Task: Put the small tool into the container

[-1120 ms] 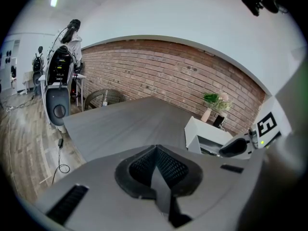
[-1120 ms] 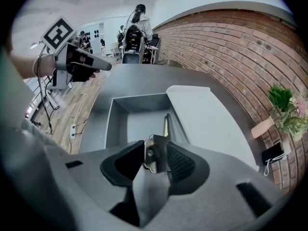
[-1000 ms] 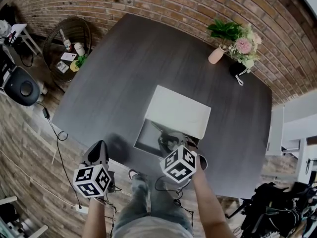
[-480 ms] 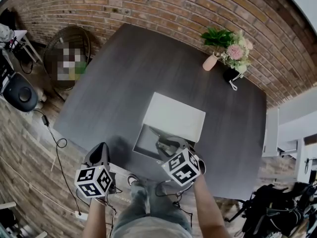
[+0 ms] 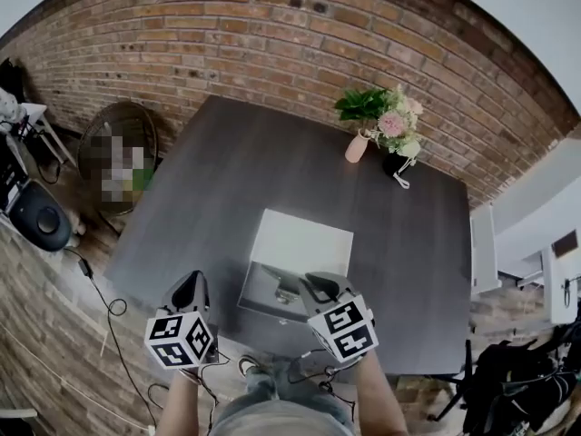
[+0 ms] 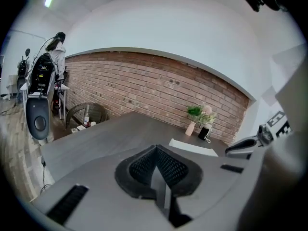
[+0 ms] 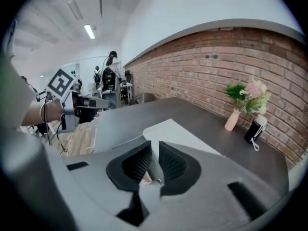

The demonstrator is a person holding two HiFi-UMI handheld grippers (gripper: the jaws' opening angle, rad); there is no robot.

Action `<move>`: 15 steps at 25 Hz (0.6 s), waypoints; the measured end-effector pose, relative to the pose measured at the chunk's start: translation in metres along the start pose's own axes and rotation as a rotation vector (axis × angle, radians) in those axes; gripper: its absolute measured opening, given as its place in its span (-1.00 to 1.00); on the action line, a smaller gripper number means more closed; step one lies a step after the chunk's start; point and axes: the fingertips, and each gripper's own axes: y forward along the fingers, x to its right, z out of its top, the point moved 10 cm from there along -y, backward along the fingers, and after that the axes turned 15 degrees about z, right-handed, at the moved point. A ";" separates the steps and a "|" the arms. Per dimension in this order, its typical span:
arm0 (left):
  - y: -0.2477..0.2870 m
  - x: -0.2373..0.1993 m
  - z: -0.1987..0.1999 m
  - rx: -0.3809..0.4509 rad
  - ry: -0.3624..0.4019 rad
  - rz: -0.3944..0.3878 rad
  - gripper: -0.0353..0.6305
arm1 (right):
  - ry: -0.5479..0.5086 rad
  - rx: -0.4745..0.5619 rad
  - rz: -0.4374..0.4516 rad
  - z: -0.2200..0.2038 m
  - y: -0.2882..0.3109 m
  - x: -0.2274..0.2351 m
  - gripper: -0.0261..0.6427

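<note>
Lying inside the open-lidded container [image 5: 300, 242], by the near edge of the dark table [image 5: 227, 180], a small tool [image 5: 288, 291] showed as a dark shape on its floor. The right gripper [image 5: 315, 286] [image 7: 154, 148] hovered just over it. Its jaws had just been closing to a narrow gap, and only a tiny, unidentifiable glint sat low in it. The left gripper [image 5: 188, 291] [image 6: 156, 150] hung at the near edge, left of the container, jaws pressed together on nothing. A vase of flowers [image 5: 357, 145] stood at the far edge.

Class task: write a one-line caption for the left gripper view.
Left gripper, tongs shut and empty, facing a dark table with a white box and flower vase.
</note>
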 end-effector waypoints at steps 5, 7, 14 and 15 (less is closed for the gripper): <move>0.002 0.027 0.034 0.075 0.034 -0.070 -0.89 | 0.029 0.123 -0.087 0.016 -0.039 0.009 -0.85; 0.003 0.038 0.048 0.104 0.049 -0.096 -0.89 | 0.049 0.167 -0.123 0.019 -0.052 0.014 -0.89; 0.006 0.060 0.086 0.187 0.077 -0.138 -0.89 | 0.127 0.312 -0.256 0.019 -0.097 0.036 -0.91; 0.007 0.062 0.090 0.195 0.077 -0.141 -0.89 | 0.134 0.337 -0.272 0.019 -0.104 0.040 -0.91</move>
